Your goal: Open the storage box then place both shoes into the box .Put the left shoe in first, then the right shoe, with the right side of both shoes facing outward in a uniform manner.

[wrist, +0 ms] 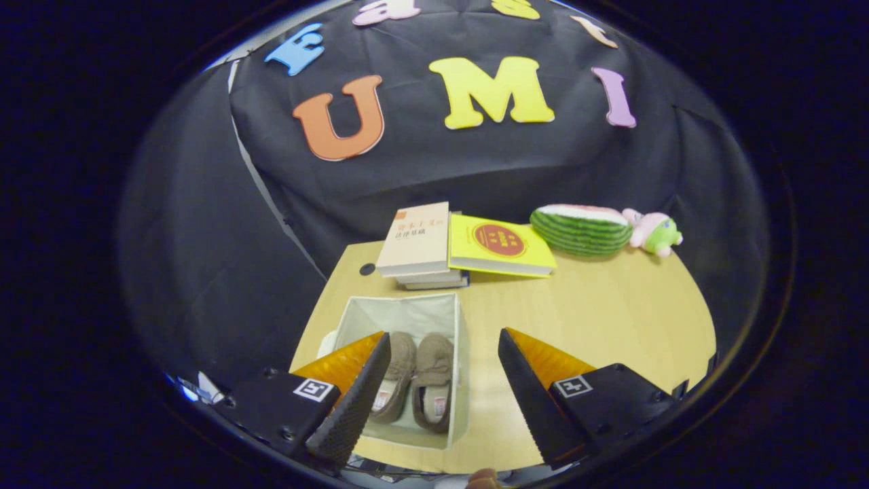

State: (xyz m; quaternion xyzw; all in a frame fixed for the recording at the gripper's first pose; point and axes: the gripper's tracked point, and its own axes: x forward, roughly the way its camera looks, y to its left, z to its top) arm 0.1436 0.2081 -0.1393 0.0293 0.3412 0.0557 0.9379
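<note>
The claw's left finger (353,394) is covering the near left corner of the open white fabric storage box (400,316) and part of the left brown fuzzy slipper-style shoe (396,373), so its heel end is hard to make out. The right brown fuzzy shoe (433,387) is lying beside it, the two touching side by side inside the box, toes pointing far. The claw (441,401) is hanging spread wide above the light wooden surface (611,319), gripping nothing. Beyond the box, a stack of pale-covered books (417,244) is sitting, with a yellow book (499,246) just to its right. Further right, a striped green watermelon-slice plush (580,229) is lying beside a small pink-and-green plush toy (655,232).
</note>
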